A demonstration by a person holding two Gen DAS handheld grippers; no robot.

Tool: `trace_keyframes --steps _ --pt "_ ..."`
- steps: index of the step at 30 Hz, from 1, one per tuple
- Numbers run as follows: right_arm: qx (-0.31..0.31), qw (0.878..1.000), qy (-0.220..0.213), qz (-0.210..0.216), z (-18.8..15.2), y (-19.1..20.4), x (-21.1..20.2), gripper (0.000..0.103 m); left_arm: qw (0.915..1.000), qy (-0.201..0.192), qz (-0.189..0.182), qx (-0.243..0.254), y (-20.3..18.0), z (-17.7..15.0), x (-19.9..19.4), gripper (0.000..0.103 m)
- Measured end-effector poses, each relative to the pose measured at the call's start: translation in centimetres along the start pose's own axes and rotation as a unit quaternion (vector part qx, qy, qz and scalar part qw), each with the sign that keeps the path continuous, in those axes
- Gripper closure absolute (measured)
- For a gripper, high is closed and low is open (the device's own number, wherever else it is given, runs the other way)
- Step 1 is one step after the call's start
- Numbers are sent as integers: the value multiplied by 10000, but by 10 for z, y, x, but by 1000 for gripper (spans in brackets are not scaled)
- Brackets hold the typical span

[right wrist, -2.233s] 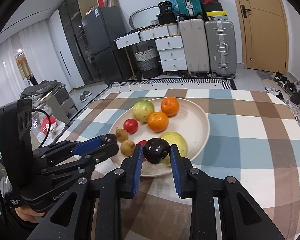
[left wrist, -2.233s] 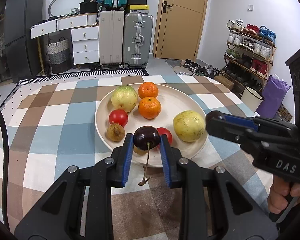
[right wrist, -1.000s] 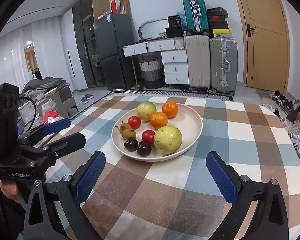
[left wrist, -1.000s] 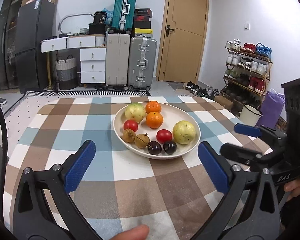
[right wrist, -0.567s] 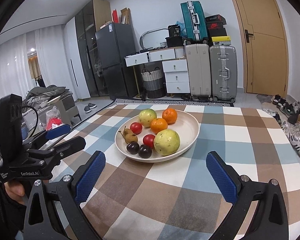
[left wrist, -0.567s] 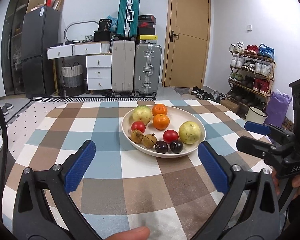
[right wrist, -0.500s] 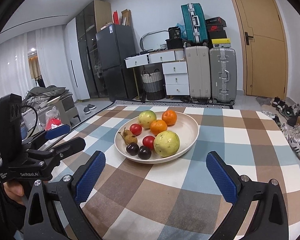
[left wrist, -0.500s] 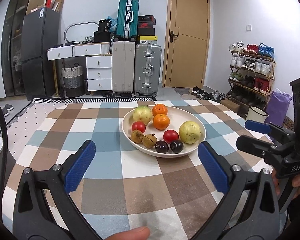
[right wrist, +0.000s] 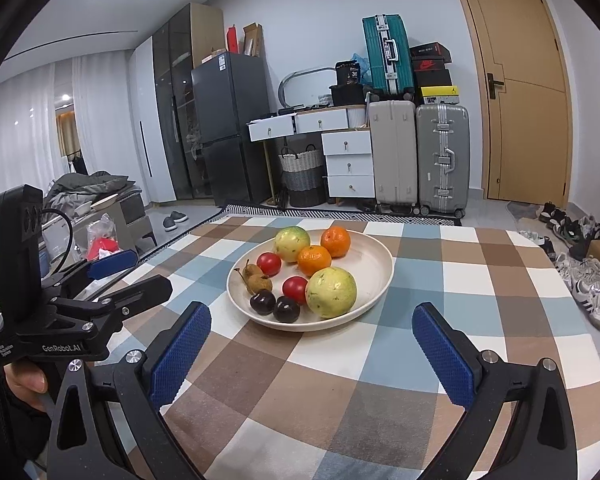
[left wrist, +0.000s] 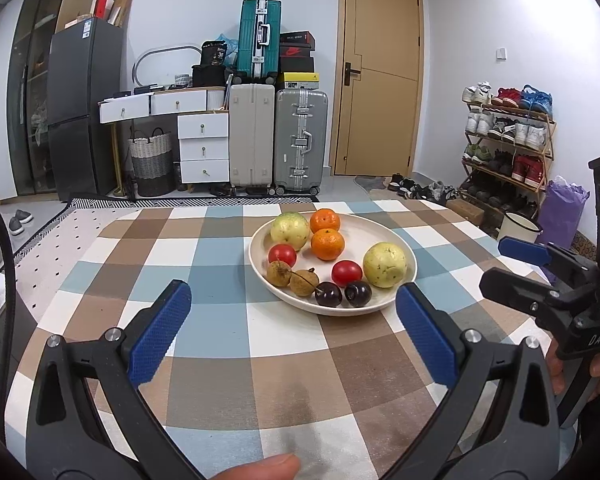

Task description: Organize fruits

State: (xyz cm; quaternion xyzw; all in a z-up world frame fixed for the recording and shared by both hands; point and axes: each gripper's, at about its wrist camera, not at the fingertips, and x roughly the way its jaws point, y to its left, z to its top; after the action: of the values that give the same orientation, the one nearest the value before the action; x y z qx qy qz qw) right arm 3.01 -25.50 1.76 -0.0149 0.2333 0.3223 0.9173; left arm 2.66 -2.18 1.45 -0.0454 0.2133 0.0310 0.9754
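Fruits are gathered on plate (left wrist: 404, 248); two cherries (left wrist: 343, 294) sit at its near rim. Left gripper (left wrist: 294, 344) and right gripper (right wrist: 312, 354) are held spread wide, empty, short of plate. Cherries could be rolled off if rim is knocked.

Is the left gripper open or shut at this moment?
Open. The left gripper has its blue pads spread wide apart, with only tablecloth between them.

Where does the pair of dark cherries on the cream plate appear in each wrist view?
Left wrist: pair of dark cherries at the round cream plate's near rim, centre frame.
Right wrist: cherries at the near-left rim, left of centre.
Shared landmark: the large yellow-green guava just right of them.
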Motion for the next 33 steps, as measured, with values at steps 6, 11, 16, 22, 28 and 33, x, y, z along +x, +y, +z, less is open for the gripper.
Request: trace_keyframes --steps 6,11,16,22,28,33 --pt "51 10000 26 26 0 -2 -1 1 10000 1 13 -9 0 0 0 1" --pt "41 10000 33 28 0 -2 -1 1 10000 25 24 -60 2 -1 2 1" --pt "44 10000 59 39 0 -3 0 1 10000 17 19 -49 3 -1 2 1" --pt "32 10000 58 39 0 -3 0 0 10000 14 20 -52 3 -1 2 1" --pt "49 10000 57 39 -1 -3 0 1 10000 25 18 -80 3 -2 2 1" --pt "35 10000 71 43 -1 -3 0 0 10000 25 20 -63 4 -2 2 1"
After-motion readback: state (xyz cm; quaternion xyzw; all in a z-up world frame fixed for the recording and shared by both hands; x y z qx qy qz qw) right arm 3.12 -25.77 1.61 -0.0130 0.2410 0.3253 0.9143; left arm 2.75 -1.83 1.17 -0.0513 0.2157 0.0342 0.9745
